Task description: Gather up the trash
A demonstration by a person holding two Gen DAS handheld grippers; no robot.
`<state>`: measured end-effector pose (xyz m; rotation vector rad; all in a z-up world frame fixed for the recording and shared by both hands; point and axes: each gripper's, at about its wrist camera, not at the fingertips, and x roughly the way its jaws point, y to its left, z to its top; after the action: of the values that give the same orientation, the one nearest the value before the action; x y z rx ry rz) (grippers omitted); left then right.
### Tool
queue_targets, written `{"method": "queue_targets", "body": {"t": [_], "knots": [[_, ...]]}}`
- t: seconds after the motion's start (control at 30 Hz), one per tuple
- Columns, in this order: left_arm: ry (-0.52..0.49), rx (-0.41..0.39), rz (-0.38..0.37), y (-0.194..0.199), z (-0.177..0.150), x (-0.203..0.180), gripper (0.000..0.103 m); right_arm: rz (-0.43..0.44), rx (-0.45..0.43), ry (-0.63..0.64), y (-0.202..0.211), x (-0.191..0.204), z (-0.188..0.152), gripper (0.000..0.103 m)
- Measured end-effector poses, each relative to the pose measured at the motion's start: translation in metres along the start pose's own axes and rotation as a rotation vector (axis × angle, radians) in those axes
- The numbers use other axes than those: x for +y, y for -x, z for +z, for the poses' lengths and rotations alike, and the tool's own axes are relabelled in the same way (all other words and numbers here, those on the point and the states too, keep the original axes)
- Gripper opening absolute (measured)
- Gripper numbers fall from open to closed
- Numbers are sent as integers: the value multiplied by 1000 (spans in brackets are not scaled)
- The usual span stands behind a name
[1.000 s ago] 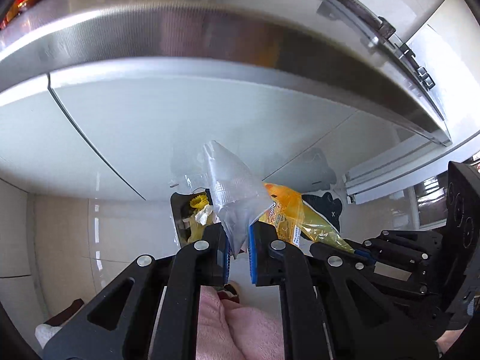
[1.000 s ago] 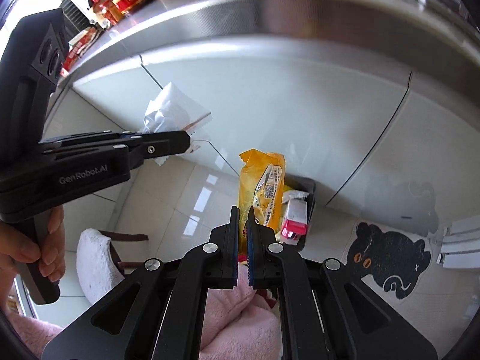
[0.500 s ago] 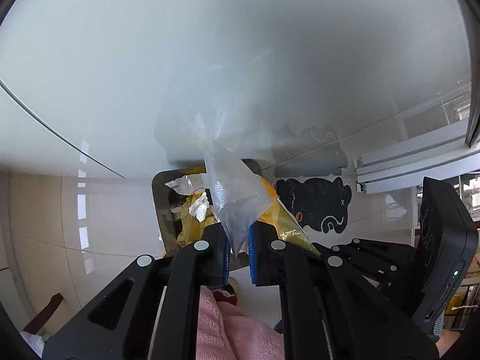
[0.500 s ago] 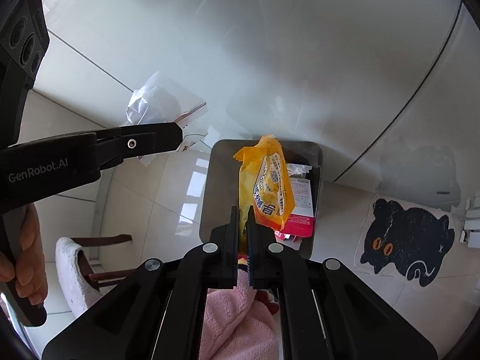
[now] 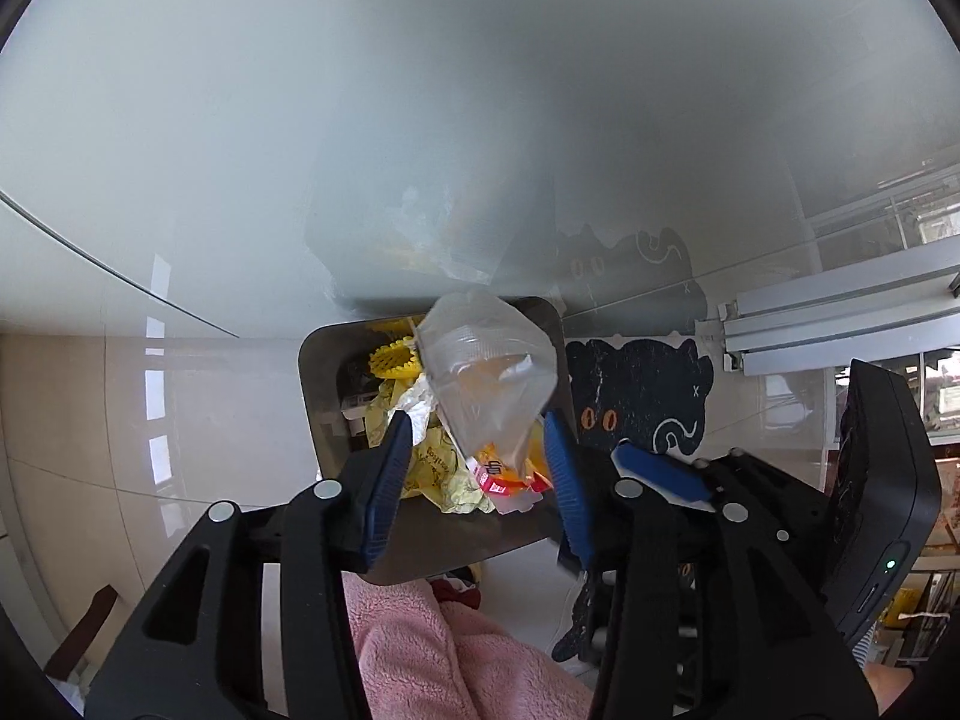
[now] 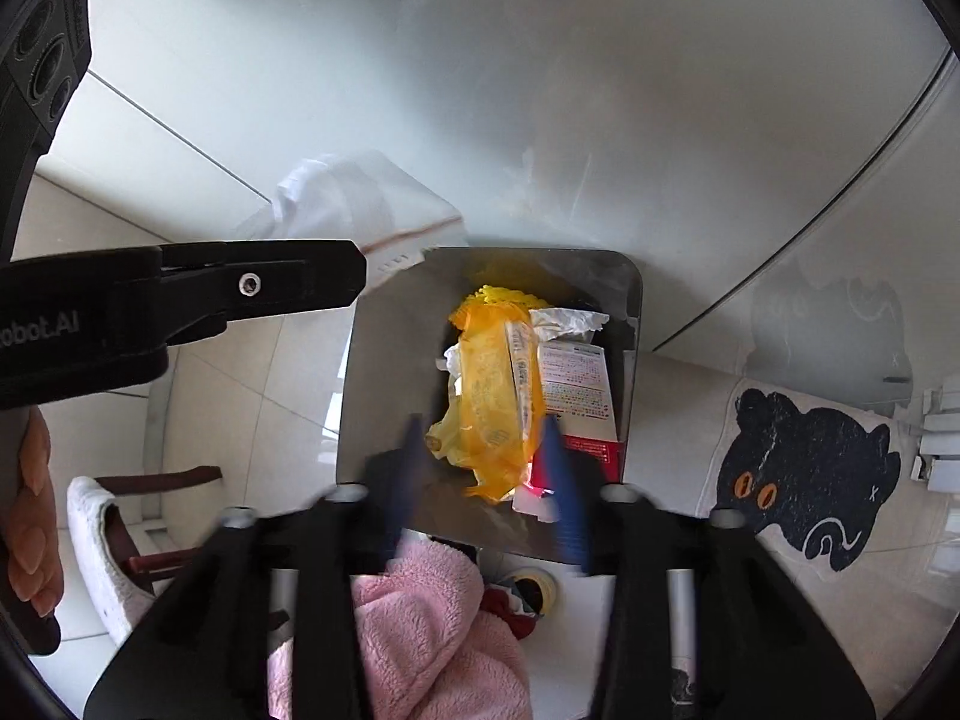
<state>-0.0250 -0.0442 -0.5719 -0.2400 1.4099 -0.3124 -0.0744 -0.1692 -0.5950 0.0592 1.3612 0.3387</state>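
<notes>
Trash bin, grey square metal [image 5: 324, 402], sits at twelve o'clock below both tongs: left tongs [image 5: 477, 450] and right tongs [image 6: 486, 462] have just been opening, releasing the clear crumpled plastic bag [image 5: 486, 372] and orange plastic snack wrapper [image 6: 492, 396] to drop in.

right gripper's fingers [image 6: 561, 480] motion-blurred, clear bag [image 6: 366, 210] blurred and part-hidden behind left gripper [image 5: 477, 468]

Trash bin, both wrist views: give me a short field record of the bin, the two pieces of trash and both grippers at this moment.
bin: trash bin, open, part full
clear bag: clear plastic bag, over the bin, between open jaws
yellow wrapper: yellow wrapper, loose, over the trash in the bin
left gripper: open, jaws just opened
right gripper: open, jaws just opened
</notes>
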Motion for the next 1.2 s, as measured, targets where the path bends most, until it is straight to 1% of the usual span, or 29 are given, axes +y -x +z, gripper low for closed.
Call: {"method": "queue_targets", "body": {"t": [0.03, 0.07, 0.1, 0.13, 0.17, 0.2, 0.27, 0.47, 0.6, 0.73, 0.9, 1.2], "knots": [[-3, -7, 6, 3, 0, 0, 51, -8, -2, 4, 2, -1, 0, 80], [-6, -14, 13, 7, 0, 0, 57, -14, 3, 8, 5, -1, 0, 81], [-7, -22, 24, 12, -1, -1, 64, -21, 6, 10, 8, -1, 0, 85], [-7, -29, 31, 17, -1, -2, 69, -26, 6, 13, 13, 0, -1, 95], [-6, -39, 37, 24, -1, -3, 79, -31, 6, 17, 20, 1, -1, 100], [-4, -52, 43, 33, -2, -4, 88, -32, 8, 20, 27, 3, -1, 100], [-4, -82, 51, 56, -3, -8, 95, -25, 14, 19, 46, 7, -1, 100], [-8, -141, 63, 137, -5, -29, 95, -23, -35, 36, 123, 26, 9, 100], [-31, -201, 75, 191, -4, -48, 95, -16, -88, 57, 176, 39, 17, 100], [-31, -255, 74, 237, -3, -62, 95, -31, -139, 68, 224, 49, 25, 100], [-31, -310, 79, 281, -1, -77, 95, -45, -206, 55, 272, 49, 36, 100], [-58, -423, 109, 348, 20, -104, 95, -103, -340, 20, 344, 43, 66, 100]]}}
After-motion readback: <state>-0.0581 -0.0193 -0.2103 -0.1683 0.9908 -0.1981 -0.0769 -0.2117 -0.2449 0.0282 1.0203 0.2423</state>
